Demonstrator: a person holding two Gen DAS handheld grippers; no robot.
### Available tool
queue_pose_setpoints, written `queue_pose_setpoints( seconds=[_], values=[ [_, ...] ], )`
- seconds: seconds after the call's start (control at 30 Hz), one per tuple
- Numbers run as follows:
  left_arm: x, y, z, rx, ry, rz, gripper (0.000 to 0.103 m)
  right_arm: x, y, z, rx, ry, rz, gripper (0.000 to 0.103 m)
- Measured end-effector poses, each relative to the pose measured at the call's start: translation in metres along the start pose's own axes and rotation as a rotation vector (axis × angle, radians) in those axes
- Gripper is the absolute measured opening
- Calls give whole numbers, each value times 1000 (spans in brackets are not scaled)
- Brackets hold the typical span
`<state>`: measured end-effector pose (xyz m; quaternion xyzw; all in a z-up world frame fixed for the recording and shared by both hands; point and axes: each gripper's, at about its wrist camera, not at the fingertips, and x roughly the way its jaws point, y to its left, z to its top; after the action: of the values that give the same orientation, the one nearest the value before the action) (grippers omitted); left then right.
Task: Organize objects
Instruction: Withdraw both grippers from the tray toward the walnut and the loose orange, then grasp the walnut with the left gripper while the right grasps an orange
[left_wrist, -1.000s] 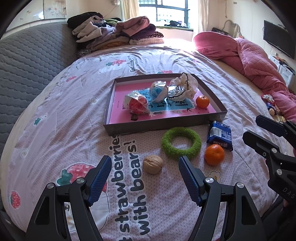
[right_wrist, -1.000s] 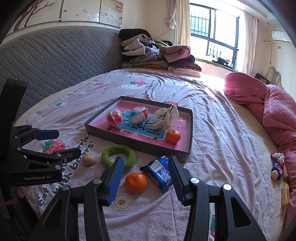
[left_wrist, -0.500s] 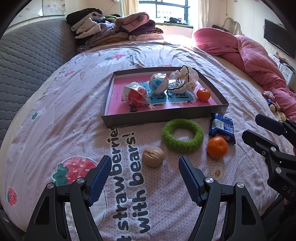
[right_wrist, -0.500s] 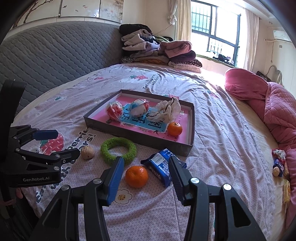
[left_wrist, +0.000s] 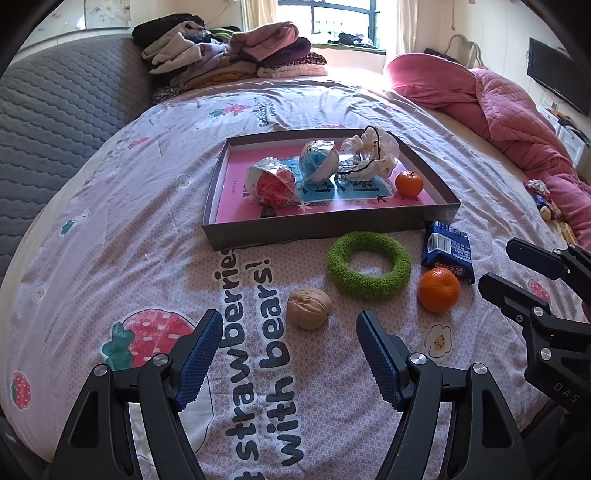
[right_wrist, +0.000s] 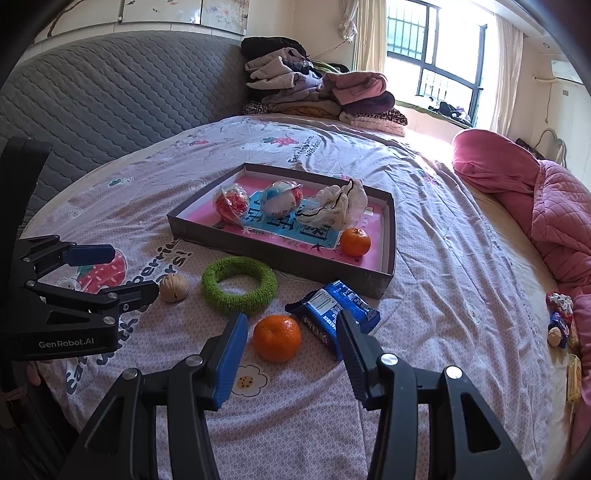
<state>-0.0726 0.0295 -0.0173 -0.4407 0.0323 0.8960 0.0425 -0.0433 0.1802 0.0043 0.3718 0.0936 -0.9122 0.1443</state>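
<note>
On the bedsheet lie a walnut (left_wrist: 308, 308), a green ring (left_wrist: 368, 265), an orange (left_wrist: 439, 290) and a blue snack packet (left_wrist: 448, 252). Behind them a grey tray (left_wrist: 317, 233) with a pink floor holds two wrapped balls, a white pouch (left_wrist: 369, 158) and a second orange (left_wrist: 408, 183). My left gripper (left_wrist: 290, 334) is open, just short of the walnut. My right gripper (right_wrist: 291, 334) is open, the near orange (right_wrist: 277, 342) just ahead of its fingertips and the packet (right_wrist: 334, 313) by the right finger. Nothing is held.
A grey quilted headboard (right_wrist: 110, 92) runs along the left. Folded clothes (right_wrist: 317, 96) are stacked at the far end, a pink quilt (right_wrist: 546, 206) lies on the right, and small trinkets (right_wrist: 559, 325) sit near the right edge.
Both views have drifted slightly closer to the objects; the orange now sits nearer my right gripper's fingertips. Jaws keep the same width and nothing on the bed has moved.
</note>
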Motion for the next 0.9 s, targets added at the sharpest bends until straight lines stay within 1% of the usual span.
queue_pose_setpoints(
  seconds=[0.5,0.67,0.9],
  values=[
    [20,2,-6,-2,52,-10,76,15,5,-6,-18,62,9,50],
    [28,3,-8,0,63,-15,76,24,5,-10,-20,96,9,50],
    [35,8,-7,-15,64,-27,76,35,7,-13,-19,119,12,50]
  ],
)
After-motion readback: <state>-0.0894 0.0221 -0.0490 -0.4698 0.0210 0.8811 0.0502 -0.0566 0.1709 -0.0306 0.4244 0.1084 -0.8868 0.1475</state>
